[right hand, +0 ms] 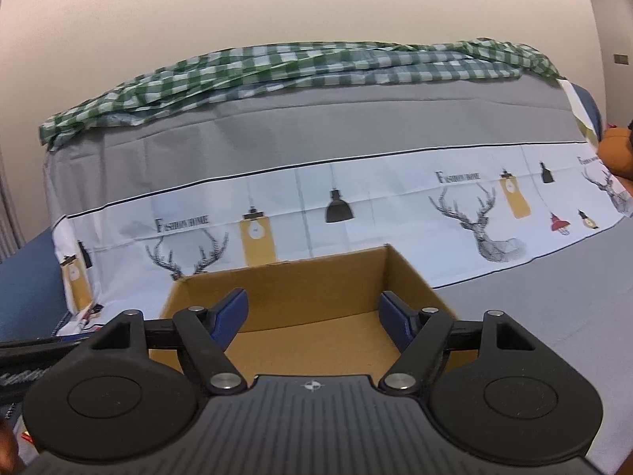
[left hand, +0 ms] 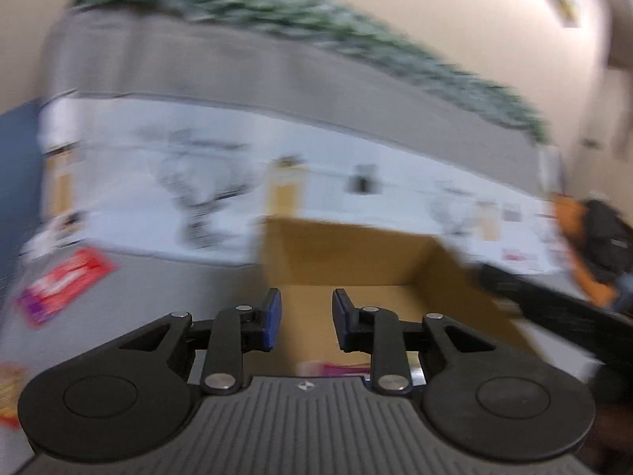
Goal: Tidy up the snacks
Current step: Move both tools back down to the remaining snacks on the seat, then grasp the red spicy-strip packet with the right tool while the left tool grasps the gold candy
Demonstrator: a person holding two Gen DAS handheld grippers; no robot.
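Note:
An open cardboard box (left hand: 348, 253) sits on the grey table; it also shows in the right wrist view (right hand: 312, 293). My left gripper (left hand: 306, 320) is open and empty, over the box's near side. A pink snack packet (left hand: 336, 368) lies in the box just below its fingers. A red snack packet (left hand: 67, 281) lies on the table at the left, and another packet (left hand: 10, 392) shows at the left edge. My right gripper (right hand: 312, 320) is open and empty above the box. The left wrist view is blurred by motion.
A grey cloth with a white deer-and-lamp printed band (right hand: 356, 206) hangs behind the box. A green checked cloth (right hand: 277, 67) lies on top of it. An orange and black object (left hand: 593, 245) is at the right. A dark arm of the other gripper (left hand: 554, 308) crosses at right.

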